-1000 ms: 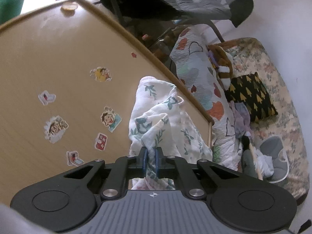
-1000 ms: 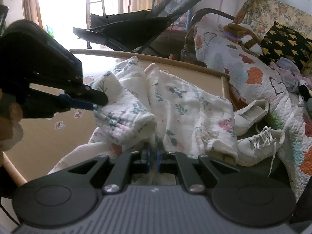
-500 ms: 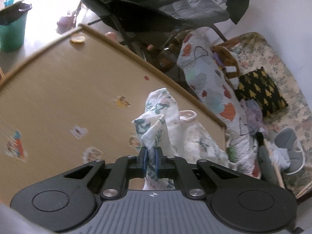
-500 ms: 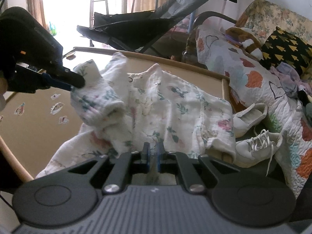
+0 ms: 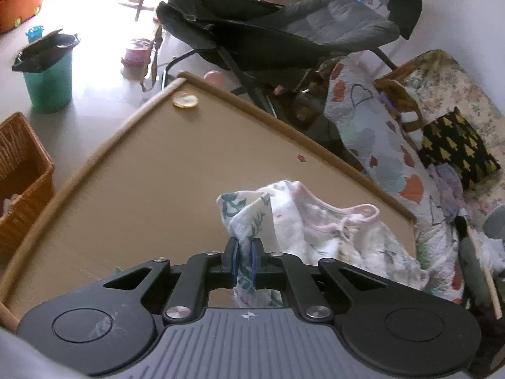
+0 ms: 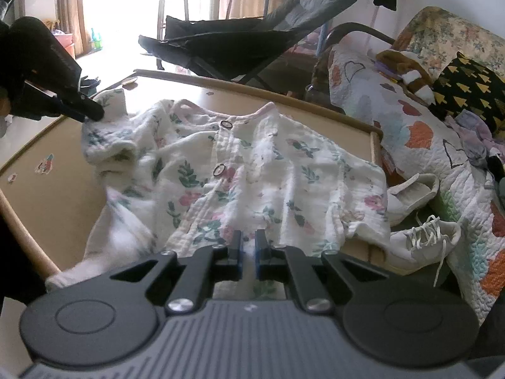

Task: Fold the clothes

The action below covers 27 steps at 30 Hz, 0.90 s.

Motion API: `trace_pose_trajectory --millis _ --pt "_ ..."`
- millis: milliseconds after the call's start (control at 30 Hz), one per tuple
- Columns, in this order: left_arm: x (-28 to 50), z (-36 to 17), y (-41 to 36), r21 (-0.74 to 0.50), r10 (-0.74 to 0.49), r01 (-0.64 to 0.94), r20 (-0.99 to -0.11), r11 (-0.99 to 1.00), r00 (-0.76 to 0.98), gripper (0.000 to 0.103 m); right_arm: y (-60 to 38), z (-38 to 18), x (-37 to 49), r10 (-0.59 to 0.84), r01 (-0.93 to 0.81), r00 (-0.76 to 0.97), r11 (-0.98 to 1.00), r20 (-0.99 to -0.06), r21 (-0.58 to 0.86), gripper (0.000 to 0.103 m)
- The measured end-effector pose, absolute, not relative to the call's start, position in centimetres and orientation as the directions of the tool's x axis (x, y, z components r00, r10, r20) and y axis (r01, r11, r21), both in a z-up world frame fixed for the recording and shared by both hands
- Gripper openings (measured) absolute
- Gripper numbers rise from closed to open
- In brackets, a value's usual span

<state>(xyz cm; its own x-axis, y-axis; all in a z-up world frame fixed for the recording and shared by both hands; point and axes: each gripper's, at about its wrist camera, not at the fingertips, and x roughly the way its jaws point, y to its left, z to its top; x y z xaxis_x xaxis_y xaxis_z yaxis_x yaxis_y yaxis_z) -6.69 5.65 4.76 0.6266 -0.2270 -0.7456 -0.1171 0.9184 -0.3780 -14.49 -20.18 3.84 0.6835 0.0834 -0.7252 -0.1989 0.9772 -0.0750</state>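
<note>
A white floral baby shirt (image 6: 252, 173) with snap buttons lies spread front-up on the tan table (image 6: 63, 164). My left gripper (image 5: 243, 246) is shut on the cuff of one sleeve (image 5: 249, 214) and holds it lifted off the table; in the right wrist view the same left gripper (image 6: 91, 113) pinches that sleeve at the shirt's far left. My right gripper (image 6: 247, 246) is shut on the shirt's near hem, low by the table's front edge. The cloth inside both pinches is hidden by the pads.
A black stroller (image 5: 277, 38) stands behind the table. A quilt-covered sofa (image 6: 426, 132) with a black cushion (image 6: 473, 91) is on the right, white sneakers (image 6: 419, 246) beside the table. A wicker basket (image 5: 19, 170) and green bin (image 5: 47, 79) sit on the floor left.
My left gripper has pulled the sleeve up and out to the left, unfolding it off the shirt's front, which now lies spread with its buttons showing. The right gripper has stayed put.
</note>
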Motion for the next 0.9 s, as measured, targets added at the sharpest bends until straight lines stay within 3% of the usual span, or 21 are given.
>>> trace_pose_trajectory --millis 467,900 --pt "-3.0 6.5 8.5 -0.174 -0.088 -0.079 -0.778 0.982 0.622 0.007 -20.5 3.9 -14.4 0.123 -0.193 0.679 0.981 -0.724 -0.014 0.007" --pt "-0.3 6.6 8.0 -0.084 -0.047 -0.029 -0.780 0.996 0.624 0.007 -20.7 3.7 -13.8 0.149 -0.181 0.678 0.983 -0.719 0.033 0.007"
